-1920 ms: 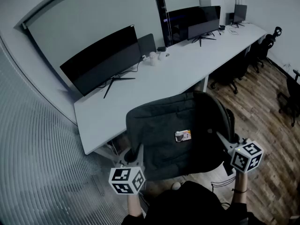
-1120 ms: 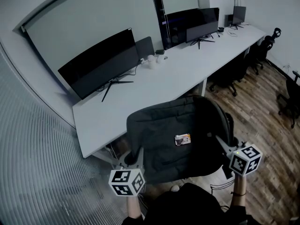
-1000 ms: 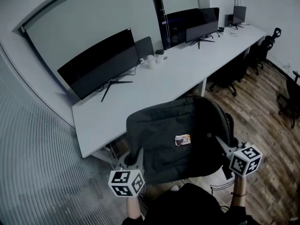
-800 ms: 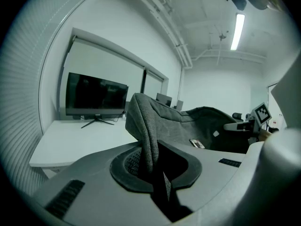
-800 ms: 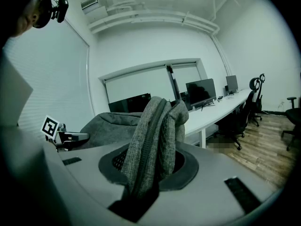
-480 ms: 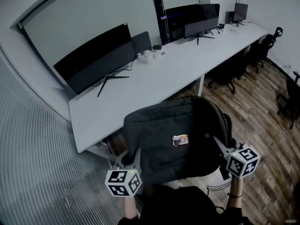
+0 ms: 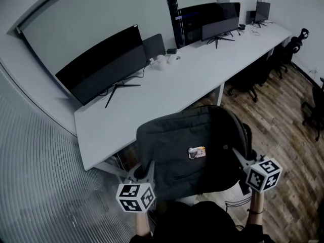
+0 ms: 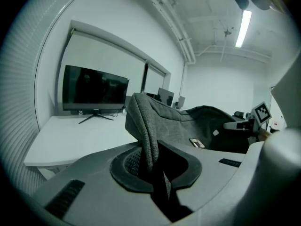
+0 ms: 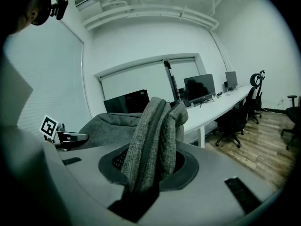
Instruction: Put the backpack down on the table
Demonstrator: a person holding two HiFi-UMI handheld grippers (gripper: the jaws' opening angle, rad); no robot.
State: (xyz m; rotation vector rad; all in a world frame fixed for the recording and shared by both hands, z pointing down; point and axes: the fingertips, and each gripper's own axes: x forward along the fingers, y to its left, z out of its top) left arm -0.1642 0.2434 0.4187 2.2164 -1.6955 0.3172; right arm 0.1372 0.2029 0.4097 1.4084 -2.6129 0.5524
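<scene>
A dark grey backpack [image 7: 187, 148] with a small tag on its face hangs in the air between my two grippers, near the front edge of the long white table [image 7: 167, 87]. My left gripper [image 7: 147, 168] is shut on the backpack's left edge; its fabric [image 8: 146, 135] runs down between the jaws. At the right side my right gripper [image 7: 239, 158] is shut on a thick fold of the backpack [image 9: 153, 140] with a zip seam. Most of the backpack hangs over the floor, only its far edge reaches the table's rim.
On the table stand a wide dark monitor [image 7: 101, 70], two more monitors [image 7: 207, 22] further right, and small white objects [image 7: 164, 61]. Black office chairs [image 7: 248, 77] stand on the wooden floor at the right. A ribbed glass wall [image 7: 35, 186] lines the left.
Both grippers and the backpack have shifted slightly towards the table and a little lower. The grip on both sides is unchanged.
</scene>
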